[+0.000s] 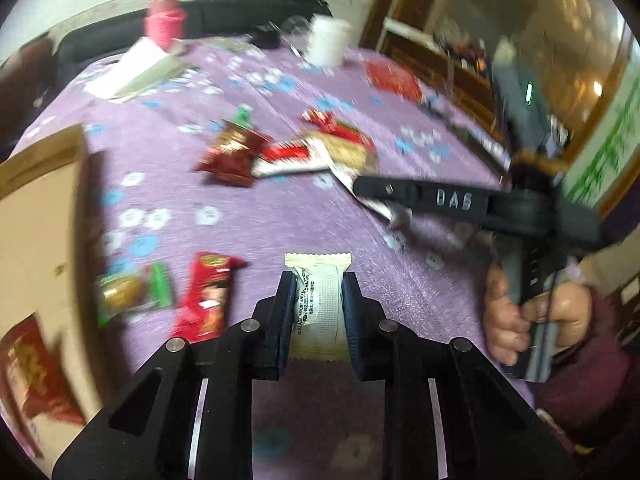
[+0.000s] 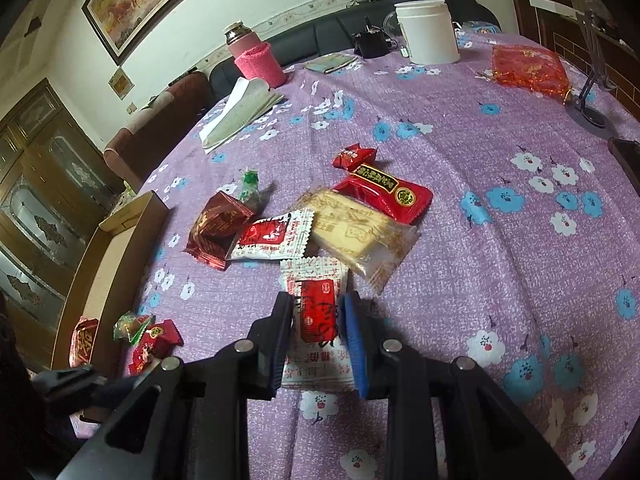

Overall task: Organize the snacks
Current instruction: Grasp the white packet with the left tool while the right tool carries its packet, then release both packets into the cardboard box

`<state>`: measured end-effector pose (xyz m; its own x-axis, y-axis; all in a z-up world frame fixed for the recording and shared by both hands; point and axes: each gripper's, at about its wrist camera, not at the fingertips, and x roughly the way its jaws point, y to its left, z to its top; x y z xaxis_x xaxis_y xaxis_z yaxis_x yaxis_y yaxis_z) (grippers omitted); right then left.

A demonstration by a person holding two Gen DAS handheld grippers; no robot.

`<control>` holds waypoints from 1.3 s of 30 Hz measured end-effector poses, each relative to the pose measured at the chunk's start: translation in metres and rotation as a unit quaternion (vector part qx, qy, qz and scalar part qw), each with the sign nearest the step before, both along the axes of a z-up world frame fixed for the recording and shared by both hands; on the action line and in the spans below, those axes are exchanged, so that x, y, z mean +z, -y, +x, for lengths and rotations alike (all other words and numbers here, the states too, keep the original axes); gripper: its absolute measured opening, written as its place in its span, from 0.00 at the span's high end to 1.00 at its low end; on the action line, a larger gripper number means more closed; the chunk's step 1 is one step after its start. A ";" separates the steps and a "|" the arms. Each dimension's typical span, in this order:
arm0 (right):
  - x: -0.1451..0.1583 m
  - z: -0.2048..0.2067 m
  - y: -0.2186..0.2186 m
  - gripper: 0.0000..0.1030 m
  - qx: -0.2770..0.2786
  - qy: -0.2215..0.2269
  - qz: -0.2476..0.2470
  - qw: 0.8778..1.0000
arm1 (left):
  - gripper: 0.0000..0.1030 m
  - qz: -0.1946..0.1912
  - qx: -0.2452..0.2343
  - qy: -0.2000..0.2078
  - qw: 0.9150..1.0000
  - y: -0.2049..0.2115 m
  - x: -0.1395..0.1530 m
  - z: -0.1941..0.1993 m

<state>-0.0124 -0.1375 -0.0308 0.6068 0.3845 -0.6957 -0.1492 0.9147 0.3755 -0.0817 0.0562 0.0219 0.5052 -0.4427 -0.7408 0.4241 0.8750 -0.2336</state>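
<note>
My left gripper (image 1: 318, 280) is shut on a cream-white snack packet (image 1: 320, 304) and holds it above the purple tablecloth. My right gripper (image 2: 318, 304) is shut on a white packet with a red label (image 2: 316, 312); it also shows from the side in the left wrist view (image 1: 360, 186). A cluster of snacks lies mid-table: a dark red packet (image 2: 218, 230), a white-red packet (image 2: 272, 238), a pale yellow cake packet (image 2: 352, 232) and a red packet (image 2: 384, 192). A cardboard box (image 2: 116, 240) stands at the left.
A red packet (image 2: 154, 346) and a green packet (image 2: 130, 326) lie by the box. A pink-sleeved flask (image 2: 256, 56), a white tub (image 2: 430, 32), folded paper (image 2: 240, 112), a red bag (image 2: 528, 68) and a stand base (image 2: 588, 112) sit at the back.
</note>
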 end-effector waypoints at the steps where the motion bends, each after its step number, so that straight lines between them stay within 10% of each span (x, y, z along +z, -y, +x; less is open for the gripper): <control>1: 0.001 -0.001 0.000 0.71 0.000 0.005 -0.001 1.000 | 0.78 -0.015 0.012 0.006 1.000 -0.013 0.007 -0.004; 18: 0.054 -0.016 -0.107 0.71 0.131 0.016 0.043 0.990 | 0.78 -0.055 0.236 0.003 0.970 -0.218 0.035 0.009; 39: 0.031 0.013 -0.299 0.67 0.267 -0.031 -0.026 0.963 | 0.73 -0.072 0.293 -0.047 0.952 -0.269 0.014 0.031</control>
<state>0.0006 0.1611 -0.0003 0.2881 0.5940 -0.7511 -0.5826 0.7313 0.3548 -0.0507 0.3255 0.0358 0.6317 -0.2048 -0.7477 -0.1567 0.9109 -0.3818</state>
